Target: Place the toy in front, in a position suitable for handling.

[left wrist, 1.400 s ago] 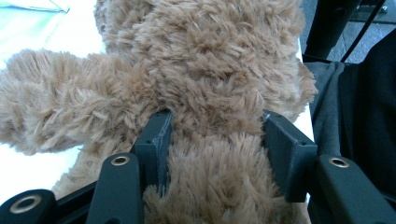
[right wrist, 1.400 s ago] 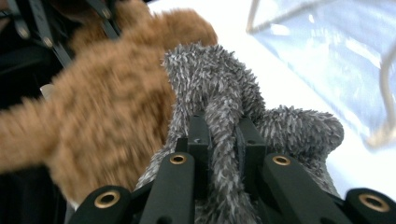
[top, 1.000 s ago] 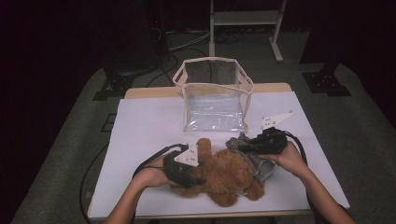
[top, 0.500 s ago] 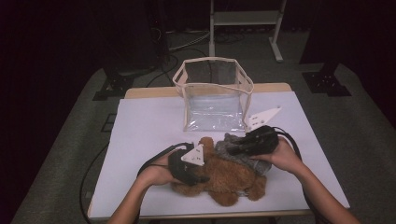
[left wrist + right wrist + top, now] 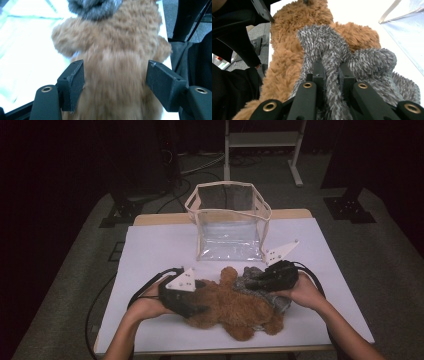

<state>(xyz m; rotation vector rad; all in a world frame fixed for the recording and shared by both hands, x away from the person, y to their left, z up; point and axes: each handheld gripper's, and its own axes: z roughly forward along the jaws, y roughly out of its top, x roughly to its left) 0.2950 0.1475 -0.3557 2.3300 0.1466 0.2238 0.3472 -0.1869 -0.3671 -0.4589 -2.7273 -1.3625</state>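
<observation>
In the high view, the left gripper (image 5: 200, 309) rests on the brown teddy bear (image 5: 235, 307); its jaws have just been opening. Left gripper view: the bear's torso lies between widely parted jaws, likely released; motion blurs the fur. Right gripper view: narrow jaws pinch a fold of the grey plush toy (image 5: 332, 65), whose shape is cut off.
</observation>
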